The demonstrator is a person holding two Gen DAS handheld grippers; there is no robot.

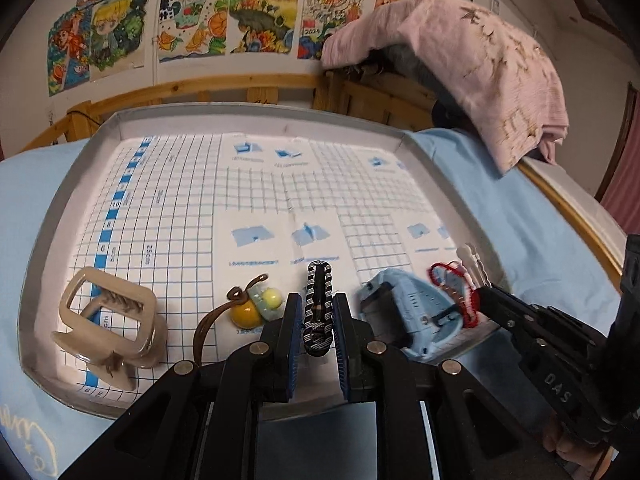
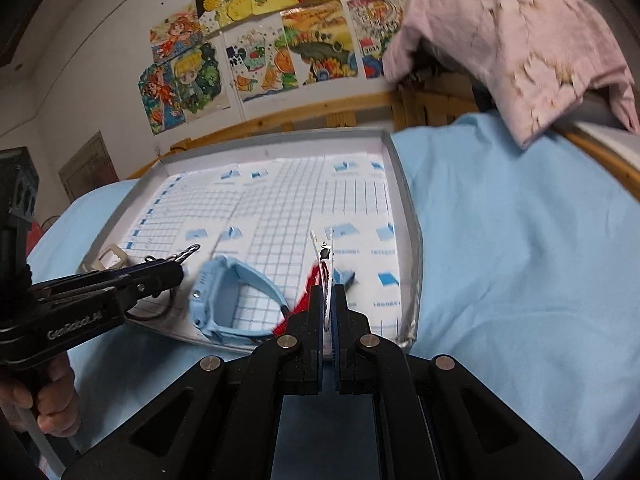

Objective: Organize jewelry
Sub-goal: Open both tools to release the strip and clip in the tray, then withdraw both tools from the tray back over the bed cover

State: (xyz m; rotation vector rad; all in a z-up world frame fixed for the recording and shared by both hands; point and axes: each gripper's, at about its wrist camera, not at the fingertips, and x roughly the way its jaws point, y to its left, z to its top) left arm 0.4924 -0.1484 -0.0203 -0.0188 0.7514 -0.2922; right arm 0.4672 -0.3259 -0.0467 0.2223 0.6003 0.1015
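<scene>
Left tongs [image 1: 318, 316] pinch a striped hair clip [image 1: 319, 304], right tongs [image 2: 329, 304] a metal clip [image 2: 322, 248]; set each down in the tray [image 1: 256, 118] apart from the watch [image 1: 408, 312].

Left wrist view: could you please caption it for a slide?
Left gripper grips a striped hair clip over the gridded tray, between a pendant and a blue watch.

1. I am in a home bedroom: a bed [image 2: 500, 240] with a light blue sheet lies under me.
2. Children's drawings [image 1: 192, 28] cover the wall.
3. A pink blanket [image 1: 480, 72] drapes the wooden bed frame [image 1: 224, 88].
</scene>
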